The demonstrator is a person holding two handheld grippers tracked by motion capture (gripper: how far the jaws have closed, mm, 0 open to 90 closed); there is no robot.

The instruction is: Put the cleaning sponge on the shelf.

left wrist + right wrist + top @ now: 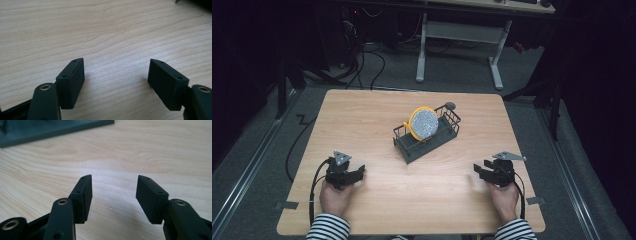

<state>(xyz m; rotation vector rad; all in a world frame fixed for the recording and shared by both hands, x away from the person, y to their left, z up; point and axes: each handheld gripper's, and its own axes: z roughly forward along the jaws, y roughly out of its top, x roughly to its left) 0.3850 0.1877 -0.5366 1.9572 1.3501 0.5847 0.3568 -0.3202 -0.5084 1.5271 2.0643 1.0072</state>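
A dark wire dish rack (427, 135) stands on the middle of the wooden table (377, 110), turned at an angle. A yellow-rimmed plate with a speckled grey face (423, 123) stands upright in it. My left gripper (360, 173) rests low on the table near the front left, held by a hand, jaws open and empty (116, 72). My right gripper (478, 170) sits near the front right, also open with nothing between its pads (113, 188). The rack's dark base (50, 128) shows at the top of the right gripper view.
A small grey round object (450, 105) lies just behind the rack. Bare wood lies between the two grippers and in front of the rack. Beyond the table stand a white desk frame (459, 35) and floor cables.
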